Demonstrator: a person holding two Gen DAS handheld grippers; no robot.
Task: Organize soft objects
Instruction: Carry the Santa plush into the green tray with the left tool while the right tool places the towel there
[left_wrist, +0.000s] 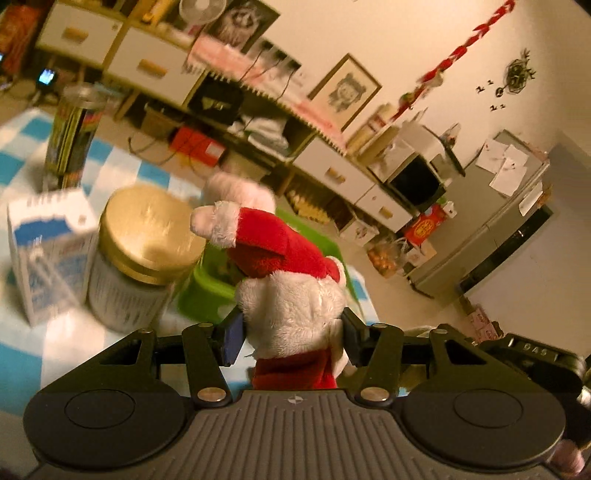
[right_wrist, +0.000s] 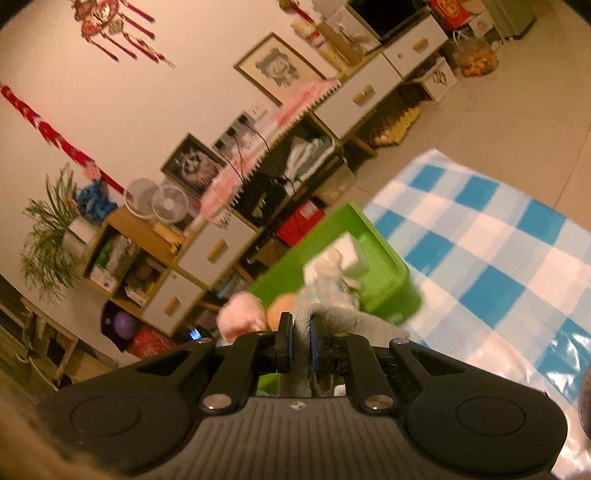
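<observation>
My left gripper (left_wrist: 291, 332) is shut on a red and white Santa plush (left_wrist: 291, 288) and holds it up in front of a green bin (left_wrist: 199, 291). A pink plush (left_wrist: 236, 188) shows behind the Santa. My right gripper (right_wrist: 301, 347) is shut on a grey and blue plush (right_wrist: 328, 299), held over the near edge of the green bin (right_wrist: 376, 273). A pink plush (right_wrist: 240, 314) lies beside it, left of the fingers. A white block (right_wrist: 351, 254) sits in the bin behind the held plush.
A gold-lidded jar (left_wrist: 144, 254), a blue and white carton (left_wrist: 44, 251) and a tall clear tube (left_wrist: 74, 133) stand on the blue checked cloth (right_wrist: 498, 258). Shelves and drawers (left_wrist: 332, 170) line the wall, with a fridge (left_wrist: 498, 221) at the right.
</observation>
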